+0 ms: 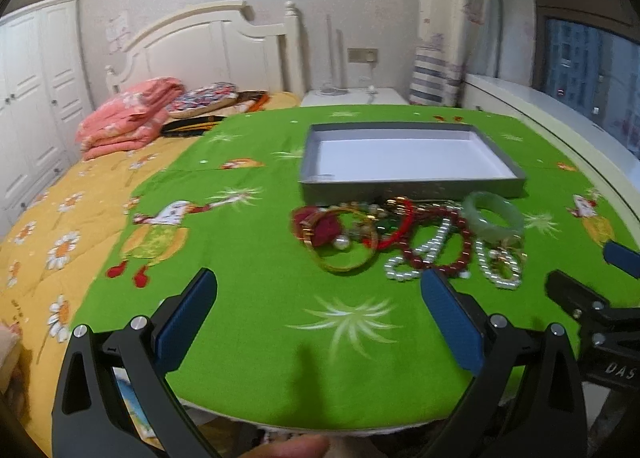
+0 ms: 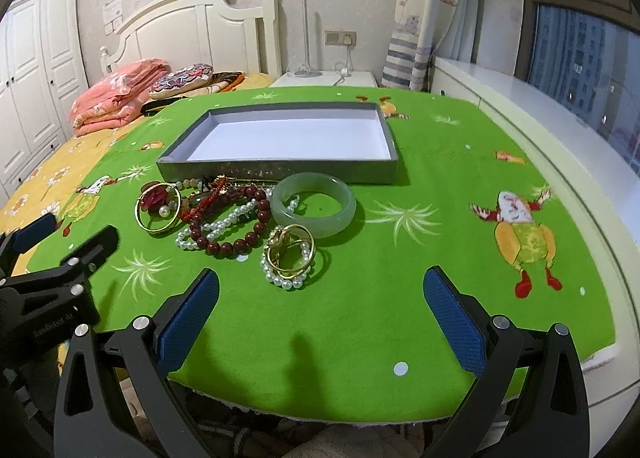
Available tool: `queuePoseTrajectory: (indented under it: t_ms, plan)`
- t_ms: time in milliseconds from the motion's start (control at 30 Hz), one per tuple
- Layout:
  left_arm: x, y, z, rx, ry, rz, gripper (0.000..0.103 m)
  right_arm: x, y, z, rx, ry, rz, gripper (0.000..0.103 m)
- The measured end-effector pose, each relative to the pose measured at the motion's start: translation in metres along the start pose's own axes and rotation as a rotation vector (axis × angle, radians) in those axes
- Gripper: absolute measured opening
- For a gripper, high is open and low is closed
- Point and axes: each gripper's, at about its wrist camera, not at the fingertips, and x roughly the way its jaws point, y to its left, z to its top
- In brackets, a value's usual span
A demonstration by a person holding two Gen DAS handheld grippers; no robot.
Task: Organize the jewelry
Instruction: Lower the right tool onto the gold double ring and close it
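Observation:
A grey box (image 1: 412, 182) (image 2: 280, 173) with a white inside stands empty on the green cloth (image 1: 260, 258) (image 2: 420, 258). In front of it lies a heap of jewelry: a pale green jade bangle (image 1: 494, 226) (image 2: 313, 222), a dark red bead bracelet (image 1: 434, 262) (image 2: 234, 246), pearl strands (image 1: 500, 272) (image 2: 286, 281), a gold bangle (image 1: 347, 266) (image 2: 157, 226) and a red cord (image 1: 394, 240). My left gripper (image 1: 318, 298) is open and empty, short of the heap. My right gripper (image 2: 320, 298) is open and empty, just in front of the pearl strands.
The cloth covers a round table whose near edge is just under both grippers. A bed with a yellow quilt (image 1: 48, 242) and a folded pink blanket (image 1: 128, 117) lies to the left. A white window ledge (image 2: 560, 129) runs along the right.

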Motion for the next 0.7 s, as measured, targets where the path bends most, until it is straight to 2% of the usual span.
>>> queuePoseTrajectory:
  t_ms: [133,200,300,367,433,500,633,700]
  plan:
    - [0.005,0.016,0.001,-0.065,0.013,-0.003,0.099,0.008,-0.010,-0.001,0.031,0.028,0.031,0.095]
    - [0.014,0.025,0.000,-0.095,0.062,-0.029,0.099,0.013,-0.017,-0.001,0.052,0.040,0.044,0.092]
    - [0.030,0.030,-0.005,-0.100,0.141,-0.092,0.098,0.024,-0.028,-0.003,0.091,0.069,0.065,0.084]
    - [0.039,0.032,-0.011,-0.108,0.172,-0.108,0.098,0.033,-0.033,-0.005,0.119,0.107,0.099,0.077]
    - [0.047,0.035,-0.015,-0.129,0.222,-0.157,0.098,0.042,-0.035,-0.007,0.134,0.134,0.118,0.076]
    - [0.051,0.036,-0.021,-0.145,0.250,-0.170,0.098,0.047,-0.030,-0.008,0.122,0.142,0.125,0.075]
    - [0.045,0.038,-0.028,-0.158,0.226,-0.154,0.098,0.052,-0.014,-0.002,0.077,0.142,0.161,0.072]
    - [0.039,0.039,-0.030,-0.168,0.213,-0.179,0.098,0.057,-0.005,0.002,0.051,0.144,0.163,0.069]
